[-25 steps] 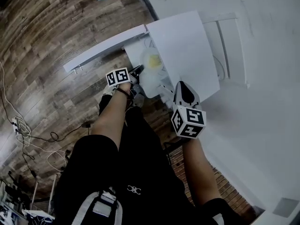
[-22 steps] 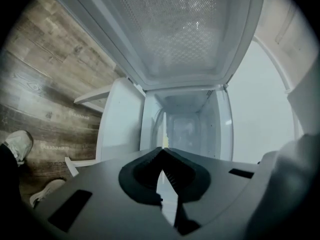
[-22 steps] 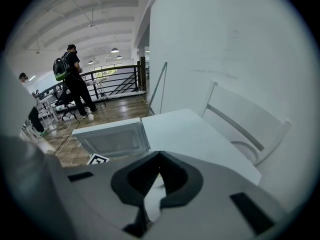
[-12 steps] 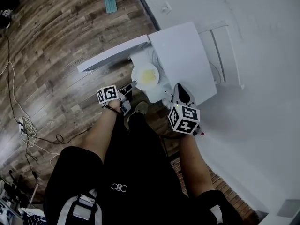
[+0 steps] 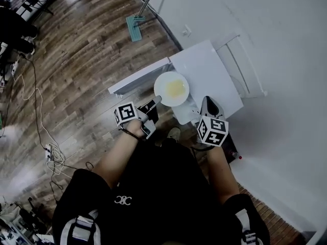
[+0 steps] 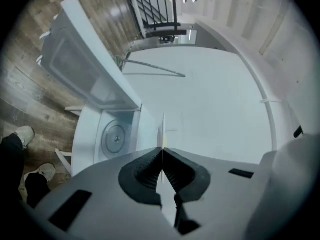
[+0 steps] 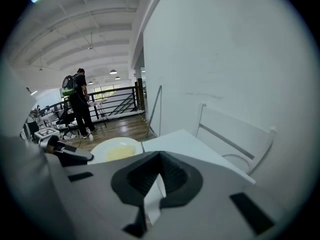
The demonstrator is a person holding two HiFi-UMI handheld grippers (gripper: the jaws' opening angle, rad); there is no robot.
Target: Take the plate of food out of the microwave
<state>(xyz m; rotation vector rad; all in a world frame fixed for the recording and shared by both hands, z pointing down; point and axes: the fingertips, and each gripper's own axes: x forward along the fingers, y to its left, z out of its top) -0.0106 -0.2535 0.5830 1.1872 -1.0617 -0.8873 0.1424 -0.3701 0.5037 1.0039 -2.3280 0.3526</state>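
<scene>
left claw: our left claw [image 5: 156, 102] is clamped tight on the near rim of the plate [image 5: 164, 81]. In the left gripper view the rim shows as a thin edge-on sliver [image 6: 162, 129] pinched between the pads.
right claw: the right claw [image 5: 207, 100] has its jaws together with nothing in them.
plate: top centre of the head view, out of the cavity and over the microwave's [image 5: 212, 70] front edge, beside the open door [image 5: 137, 79]. The food [image 5: 175, 88] sits in the middle.
cavity: looks empty to us, just the bare turntable [image 6: 114, 138].
key relation: the plate hangs off the left claw toward the upper right of the frame. It's round, so no long axis, and it looks flat. The right claw sits just beside the opposite, lower-right rim, not touching.
next move: we reckon it's finding a spot to set it down. With only one rim pinched, tipping is the worry.
</scene>
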